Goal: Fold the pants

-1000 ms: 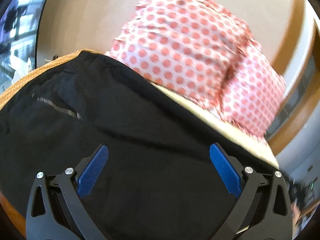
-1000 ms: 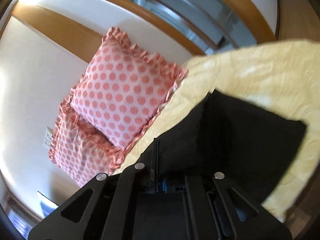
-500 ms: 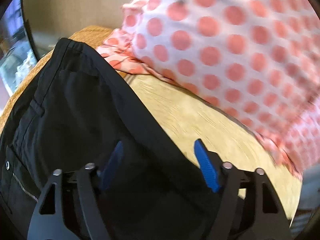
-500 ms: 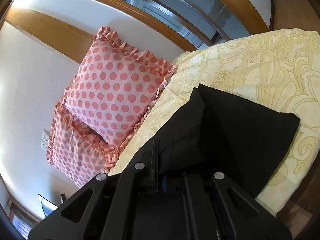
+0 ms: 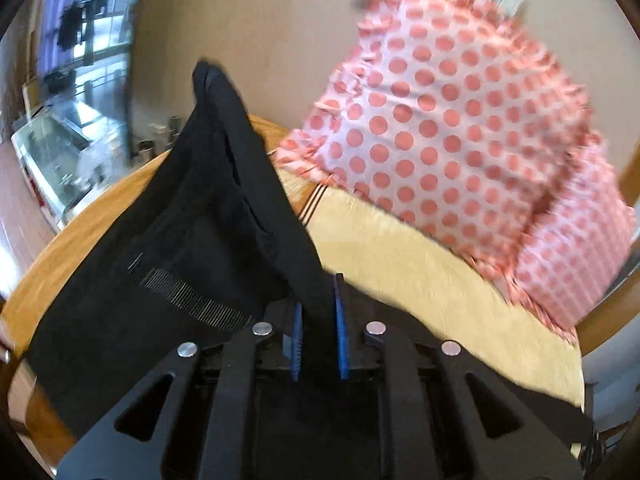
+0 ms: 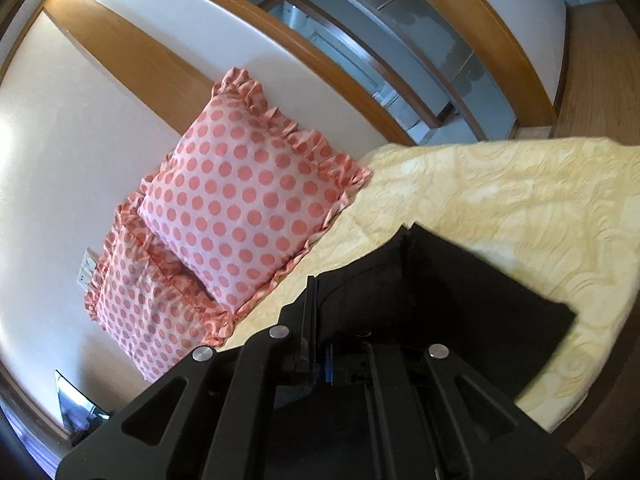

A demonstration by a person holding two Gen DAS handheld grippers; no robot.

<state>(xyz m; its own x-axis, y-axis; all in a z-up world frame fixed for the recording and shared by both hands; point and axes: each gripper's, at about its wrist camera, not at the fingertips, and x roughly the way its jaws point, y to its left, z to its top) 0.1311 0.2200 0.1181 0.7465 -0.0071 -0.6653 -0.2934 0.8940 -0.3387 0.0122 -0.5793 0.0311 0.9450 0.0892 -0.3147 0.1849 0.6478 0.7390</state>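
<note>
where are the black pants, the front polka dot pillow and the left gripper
black pants (image 5: 168, 248), left wrist view, flat panel above the zipper
front polka dot pillow (image 6: 248, 208), right wrist view, centre
left gripper (image 5: 318, 320), left wrist view, between fingertips

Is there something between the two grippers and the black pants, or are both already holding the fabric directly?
Nothing visible stands between them. The left gripper is shut on an edge of the black pants, and the right gripper is shut on another part of the pants above the yellow bedspread.

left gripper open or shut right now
Shut on the pants: the left gripper has its blue pads pinching a black fabric edge.
</note>
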